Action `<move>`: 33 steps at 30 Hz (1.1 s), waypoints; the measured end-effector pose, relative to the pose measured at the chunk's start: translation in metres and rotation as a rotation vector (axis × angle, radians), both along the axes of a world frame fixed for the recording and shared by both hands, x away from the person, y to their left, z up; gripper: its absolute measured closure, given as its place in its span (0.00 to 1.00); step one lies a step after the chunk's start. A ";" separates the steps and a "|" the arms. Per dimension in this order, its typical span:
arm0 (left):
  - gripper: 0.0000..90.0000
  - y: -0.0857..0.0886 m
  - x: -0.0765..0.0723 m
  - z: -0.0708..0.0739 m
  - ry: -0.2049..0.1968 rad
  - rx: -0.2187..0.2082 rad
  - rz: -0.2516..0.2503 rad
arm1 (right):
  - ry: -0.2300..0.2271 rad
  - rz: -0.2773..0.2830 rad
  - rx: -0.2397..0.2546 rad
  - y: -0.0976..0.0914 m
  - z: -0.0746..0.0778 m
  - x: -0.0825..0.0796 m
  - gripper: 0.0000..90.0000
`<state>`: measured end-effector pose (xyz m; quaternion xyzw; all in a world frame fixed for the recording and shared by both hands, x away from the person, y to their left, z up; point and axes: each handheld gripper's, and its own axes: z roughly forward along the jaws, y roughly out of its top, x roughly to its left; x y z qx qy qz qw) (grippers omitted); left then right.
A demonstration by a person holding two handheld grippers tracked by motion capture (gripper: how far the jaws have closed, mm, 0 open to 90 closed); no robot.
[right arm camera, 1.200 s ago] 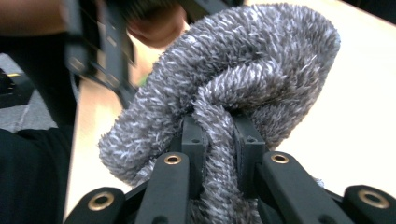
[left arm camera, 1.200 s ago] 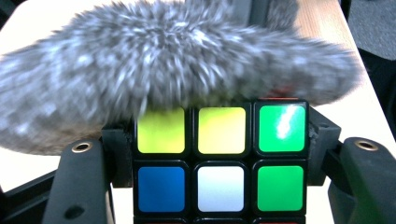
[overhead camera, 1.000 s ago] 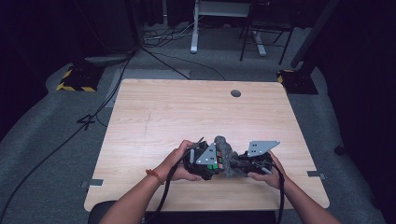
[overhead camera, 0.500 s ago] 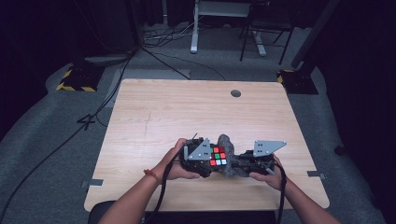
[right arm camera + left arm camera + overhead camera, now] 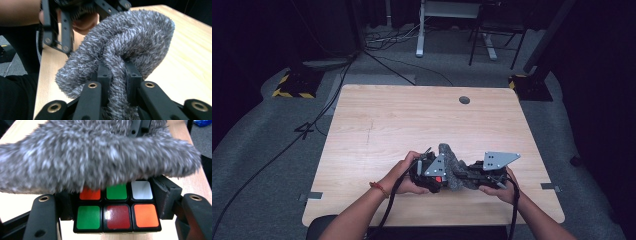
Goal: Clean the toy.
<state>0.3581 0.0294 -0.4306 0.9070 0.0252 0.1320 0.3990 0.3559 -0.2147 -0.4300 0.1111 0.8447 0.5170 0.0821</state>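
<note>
Over near edge of worktop (image 5: 377, 120), centre-right: cube (image 5: 117, 216) and grey fuzzy cloth (image 5: 454, 167), both carried between the two tongs, just above the wood.

Left tongs (image 5: 432, 175): clamped on cube, jaws pressing its two opposite sides, as seen in left gripper view. Facing stickers green, dark red, orange in lower row; orange, green, white above. Cloth draped over top of cube, hiding upper face.

Right tongs (image 5: 116, 75): pinched tight on a fold of cloth (image 5: 120, 45), pile bulging out either side of jaws. Rest of cloth humps forward toward left tongs.

Handling, judged:
- Cube: rigid, light, glossy plastic faces, likely slick under pads. Layers can twist, so best held flat across two opposite faces, mid-height, not by a corner or a single layer.
- Cloth: soft, limp, very light, high-friction pile. No fixed shape; takes a pinch anywhere, but a thick fold or bunched edge gives surest hold. A thin single layer may slide out.
- Wiping or wrapping likely in hand; cloth drag could rotate cube in grip unless clamp stays square.
</note>
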 end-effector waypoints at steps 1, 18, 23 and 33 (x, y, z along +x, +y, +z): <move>0.37 0.001 0.000 0.001 -0.007 -0.006 0.008 | 0.003 -0.004 -0.004 -0.001 -0.001 0.001 0.88; 0.38 0.007 0.001 0.007 -0.003 -0.032 0.007 | 0.046 0.014 -0.006 -0.002 -0.007 0.007 0.88; 0.38 0.003 -0.003 0.007 -0.028 -0.031 0.003 | 0.042 -0.013 -0.025 -0.003 -0.005 0.007 0.88; 0.37 0.011 -0.005 0.015 -0.002 -0.115 -0.012 | 0.117 -0.035 -0.162 0.004 -0.028 0.021 0.88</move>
